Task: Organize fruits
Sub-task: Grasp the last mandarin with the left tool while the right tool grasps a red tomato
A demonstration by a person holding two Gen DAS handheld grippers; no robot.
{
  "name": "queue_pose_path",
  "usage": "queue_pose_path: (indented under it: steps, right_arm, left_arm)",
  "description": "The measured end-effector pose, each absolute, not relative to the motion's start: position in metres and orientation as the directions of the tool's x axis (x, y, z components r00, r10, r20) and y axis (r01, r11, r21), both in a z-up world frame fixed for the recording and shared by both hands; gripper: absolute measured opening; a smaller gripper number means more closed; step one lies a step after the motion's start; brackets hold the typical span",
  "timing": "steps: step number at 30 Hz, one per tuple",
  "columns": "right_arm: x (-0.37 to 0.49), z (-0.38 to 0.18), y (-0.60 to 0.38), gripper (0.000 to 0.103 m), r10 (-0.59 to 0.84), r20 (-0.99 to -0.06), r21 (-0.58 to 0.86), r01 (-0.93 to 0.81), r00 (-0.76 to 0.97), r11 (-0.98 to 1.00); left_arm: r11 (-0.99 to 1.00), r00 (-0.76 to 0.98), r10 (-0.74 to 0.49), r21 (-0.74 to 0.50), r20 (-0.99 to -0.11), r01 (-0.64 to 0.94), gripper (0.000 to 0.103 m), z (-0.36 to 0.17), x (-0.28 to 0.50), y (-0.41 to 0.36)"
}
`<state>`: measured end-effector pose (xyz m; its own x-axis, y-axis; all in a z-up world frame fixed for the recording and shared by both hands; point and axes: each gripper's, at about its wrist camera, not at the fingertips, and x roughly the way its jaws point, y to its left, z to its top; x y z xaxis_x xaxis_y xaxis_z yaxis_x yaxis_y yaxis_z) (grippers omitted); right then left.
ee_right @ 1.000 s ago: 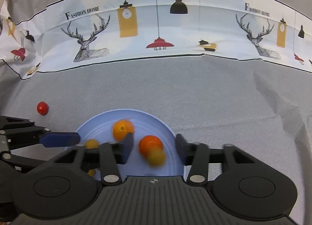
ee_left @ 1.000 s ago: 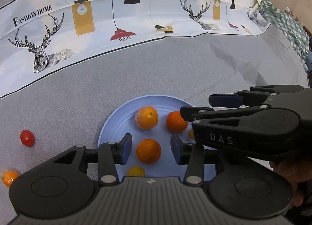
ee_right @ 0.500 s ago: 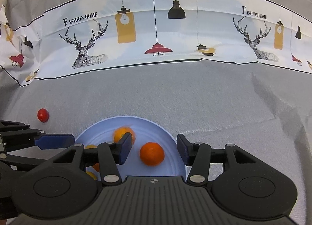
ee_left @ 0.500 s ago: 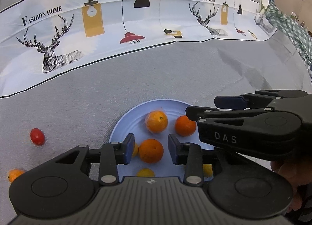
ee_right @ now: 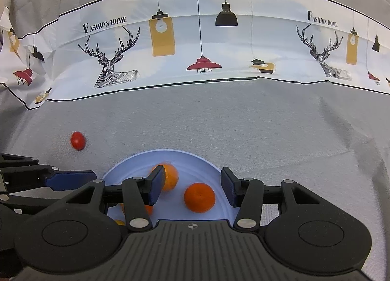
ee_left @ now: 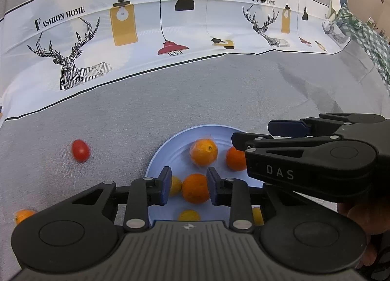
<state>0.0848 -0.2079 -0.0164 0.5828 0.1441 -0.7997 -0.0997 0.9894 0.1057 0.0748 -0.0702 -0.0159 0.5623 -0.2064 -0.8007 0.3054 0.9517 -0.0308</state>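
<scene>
**Two handheld grippers over a blue plate of small oranges**

An orange [ee_left: 195, 188] sits on the pale blue plate [ee_left: 156, 159] directly between the blue-padded fingers of the left gripper [ee_left: 187, 186]. Its jaws are closing and stand narrow, with a thin gap showing on each side of the fruit; whether the pads touch its skin yet cannot be told.

Just beyond the fingertips, also on the plate, lies a second orange in a clear wrap [ee_left: 203, 152], and to its right a darker orange [ee_left: 234, 158], partly hidden behind the right gripper. Small yellow fruits lie closer in: one behind the left finger [ee_left: 176, 185], one near the gripper's body [ee_left: 189, 215], and one at the right under the finger linkage [ee_left: 257, 215].

The right gripper [ee_right: 190, 187] hovers over the same plate [ee_right: 209, 166] with its jaws moderately wide and nothing gripped. The darker orange [ee_right: 199, 197] lies on the plate in the gap between its fingers, clear of both pads. The wrapped orange [ee_right: 170, 176] is half hidden behind its left finger.

Off the plate, to the left of both tools, a red cherry tomato [ee_left: 80, 150] rests alone on the grey tablecloth [ee_left: 219, 100]. Another small orange [ee_left: 23, 215] lies at the far left edge, beside the left gripper's body. Beyond the cloth runs a white printed band [ee_left: 170, 25] with deer, lamps and the words "Fashion Home". A person's hand [ee_left: 358, 215] holds the right gripper at lower right.
</scene>
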Motion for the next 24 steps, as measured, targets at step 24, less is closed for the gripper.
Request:
queue_pose_path:
  steps: [24]
  right_arm:
    - [0.091,-0.009,-0.19,0.053,0.172,-0.783,0.119,-0.127,0.597,0.985]
  left_arm:
    - [0.98,0.616,-0.156,-0.041,-0.772,0.197,0.034,0.004,0.064,-0.029]
